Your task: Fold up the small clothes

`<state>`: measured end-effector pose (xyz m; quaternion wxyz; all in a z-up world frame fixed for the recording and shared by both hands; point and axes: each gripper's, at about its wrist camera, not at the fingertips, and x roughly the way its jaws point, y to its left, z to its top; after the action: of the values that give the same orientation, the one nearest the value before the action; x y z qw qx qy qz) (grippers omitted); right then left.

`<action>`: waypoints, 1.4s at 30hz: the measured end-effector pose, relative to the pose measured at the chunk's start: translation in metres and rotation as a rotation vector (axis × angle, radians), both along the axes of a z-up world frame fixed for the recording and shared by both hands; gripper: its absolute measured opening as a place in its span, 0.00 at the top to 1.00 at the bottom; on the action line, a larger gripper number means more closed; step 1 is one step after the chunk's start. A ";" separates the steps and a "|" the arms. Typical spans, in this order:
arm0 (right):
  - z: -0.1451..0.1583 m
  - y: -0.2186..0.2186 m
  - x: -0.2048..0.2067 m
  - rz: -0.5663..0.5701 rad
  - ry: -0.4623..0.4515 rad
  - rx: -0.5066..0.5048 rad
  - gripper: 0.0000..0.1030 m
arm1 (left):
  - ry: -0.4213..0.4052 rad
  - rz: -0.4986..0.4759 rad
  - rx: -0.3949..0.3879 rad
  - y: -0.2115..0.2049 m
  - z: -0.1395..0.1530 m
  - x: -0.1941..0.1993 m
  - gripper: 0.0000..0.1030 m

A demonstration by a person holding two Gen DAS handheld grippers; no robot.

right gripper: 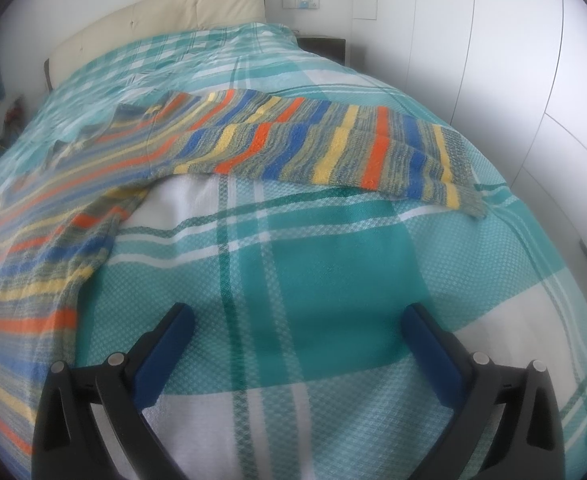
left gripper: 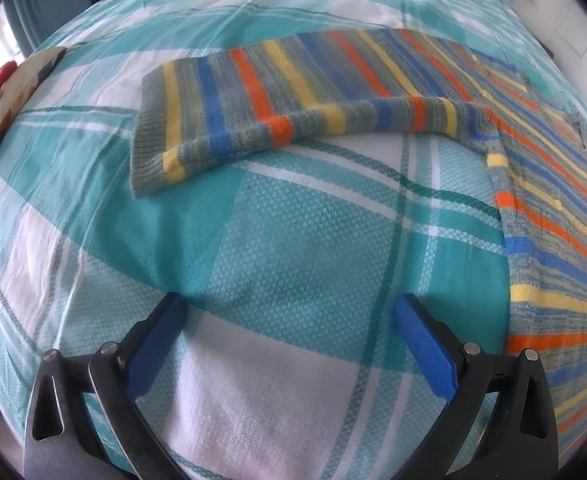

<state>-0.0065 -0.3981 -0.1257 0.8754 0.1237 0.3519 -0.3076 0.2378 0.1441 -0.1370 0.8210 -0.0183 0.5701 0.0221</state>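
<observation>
While both claws hover over the bed's teal-and-white plaid woven cover point(left gripper: 301, 240), the grey knit sweater with blue, orange and yellow stripes point(left gripper: 293, 88) lies flat on it — sleeves spread sideways, unfolded. Left claw point(left gripper: 289, 312) gapes wide, nothing between its pads; right claw point(right gripper: 297, 320) likewise spread and empty — both short of the sweater.

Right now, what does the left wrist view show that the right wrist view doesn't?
Left wrist only: the sweater's left sleeve lying spread out flat, a patterned cushion at the bed's left edge, and the open left gripper.

Right wrist only: the right sleeve spread out with its fringed-looking cuff, the cream headboard, white wardrobe doors, and the open right gripper.

Both: the striped sweater lying on the teal plaid bedspread, with nothing held in either gripper.
</observation>
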 end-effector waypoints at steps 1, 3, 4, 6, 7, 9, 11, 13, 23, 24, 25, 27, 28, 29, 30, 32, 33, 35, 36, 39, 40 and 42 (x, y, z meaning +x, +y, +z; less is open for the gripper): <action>0.000 0.000 0.000 0.000 0.000 0.000 0.01 | 0.003 -0.003 -0.003 0.000 0.000 0.002 0.00; 0.000 0.000 0.000 0.000 0.000 0.000 0.00 | 0.012 -0.004 -0.021 0.000 -0.001 0.004 0.00; 0.000 0.000 0.000 0.000 0.001 0.000 0.00 | 0.018 0.001 -0.036 0.002 -0.003 0.005 0.00; 0.000 0.000 0.000 0.000 0.001 -0.001 0.00 | 0.005 0.019 -0.058 0.007 -0.005 0.007 0.00; 0.000 0.000 0.001 0.000 0.001 0.000 0.00 | -0.013 0.027 -0.054 0.007 -0.005 0.006 0.00; 0.000 0.000 0.001 0.000 0.002 -0.001 0.00 | -0.042 0.026 -0.031 0.005 -0.005 0.003 0.00; 0.000 0.000 0.001 0.001 0.001 0.000 0.00 | -0.073 0.026 -0.007 0.001 -0.005 -0.002 0.00; 0.000 0.000 0.001 0.001 0.001 0.000 0.00 | -0.104 0.028 0.006 0.002 -0.005 -0.003 0.00; 0.000 0.000 0.001 0.001 0.001 0.000 0.00 | -0.156 0.022 0.009 0.001 -0.004 -0.007 0.00; 0.000 0.000 0.001 0.001 0.002 -0.001 0.00 | -0.161 0.021 0.007 0.000 -0.004 -0.008 0.00; 0.000 0.000 0.001 0.001 0.001 0.000 0.00 | -0.168 0.016 0.006 0.000 -0.004 -0.008 0.00; 0.000 0.000 0.001 0.001 0.001 -0.001 0.00 | -0.176 0.016 0.007 0.002 -0.004 -0.011 0.00; 0.000 0.000 0.001 0.001 0.001 -0.001 0.00 | -0.176 0.016 0.010 0.001 -0.004 -0.010 0.00; 0.000 0.000 0.001 0.001 0.001 0.000 0.00 | -0.175 0.018 0.012 0.001 -0.004 -0.010 0.00; 0.000 0.000 0.001 0.001 0.001 -0.001 0.00 | -0.175 0.022 0.011 0.001 -0.004 -0.009 0.00; 0.000 0.000 0.001 0.001 0.002 -0.001 0.00 | -0.177 0.023 0.016 0.000 -0.004 -0.009 0.00; 0.000 0.000 0.001 0.002 0.002 -0.001 0.00 | -0.179 0.023 0.018 0.000 -0.004 -0.009 0.00; 0.000 0.000 0.001 0.002 0.002 -0.001 0.00 | -0.176 0.026 0.019 0.000 -0.005 -0.008 0.00; 0.000 0.000 0.001 0.002 0.002 -0.001 0.00 | -0.176 0.026 0.022 -0.001 -0.005 -0.008 0.00; 0.000 0.000 0.001 0.002 0.002 -0.001 0.00 | -0.177 0.025 0.025 -0.001 -0.005 -0.008 0.00; 0.000 0.000 0.001 0.002 0.002 -0.001 0.00 | -0.178 0.025 0.025 -0.001 -0.005 -0.009 0.00; 0.000 0.000 0.001 0.002 0.002 -0.001 0.00 | -0.183 0.023 0.031 -0.002 -0.005 -0.010 0.00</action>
<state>-0.0055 -0.3983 -0.1256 0.8754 0.1228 0.3526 -0.3069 0.2282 0.1421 -0.1421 0.8696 -0.0143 0.4920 0.0388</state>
